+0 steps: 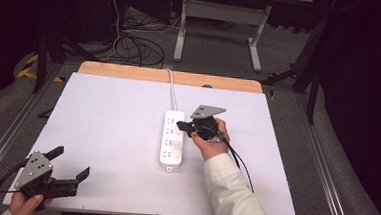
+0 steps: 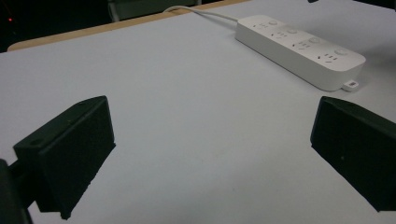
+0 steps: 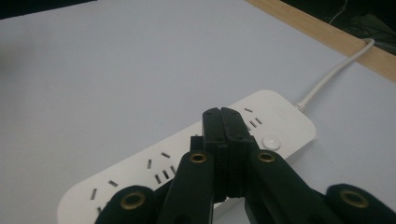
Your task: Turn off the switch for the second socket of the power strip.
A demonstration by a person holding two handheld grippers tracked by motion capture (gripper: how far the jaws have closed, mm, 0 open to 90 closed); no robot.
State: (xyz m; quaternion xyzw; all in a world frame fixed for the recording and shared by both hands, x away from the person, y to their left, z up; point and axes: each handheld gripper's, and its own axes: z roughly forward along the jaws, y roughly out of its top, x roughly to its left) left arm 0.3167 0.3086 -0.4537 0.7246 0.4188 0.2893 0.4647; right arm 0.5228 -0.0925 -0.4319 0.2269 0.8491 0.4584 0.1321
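A white power strip (image 1: pixel 171 140) with several sockets and round buttons lies in the middle of the white table, its cord (image 1: pixel 171 89) running to the far edge. My right gripper (image 1: pixel 181 124) is shut with nothing between its jaws, its tip over the far half of the strip. In the right gripper view the closed jaws (image 3: pixel 221 114) point at the strip (image 3: pixel 140 172) beside a round button (image 3: pixel 271 141). My left gripper (image 1: pixel 71 164) rests open at the table's near left corner. The left gripper view has its jaws wide apart with the strip (image 2: pixel 299 49) far ahead.
The white board (image 1: pixel 107 127) lies on a wooden tabletop whose strip (image 1: pixel 130 72) shows at the far edge. Beyond the table are cables on the floor (image 1: pixel 132 46) and a white desk frame (image 1: pixel 224 19). A white sleeve (image 1: pixel 233 195) comes in at the bottom.
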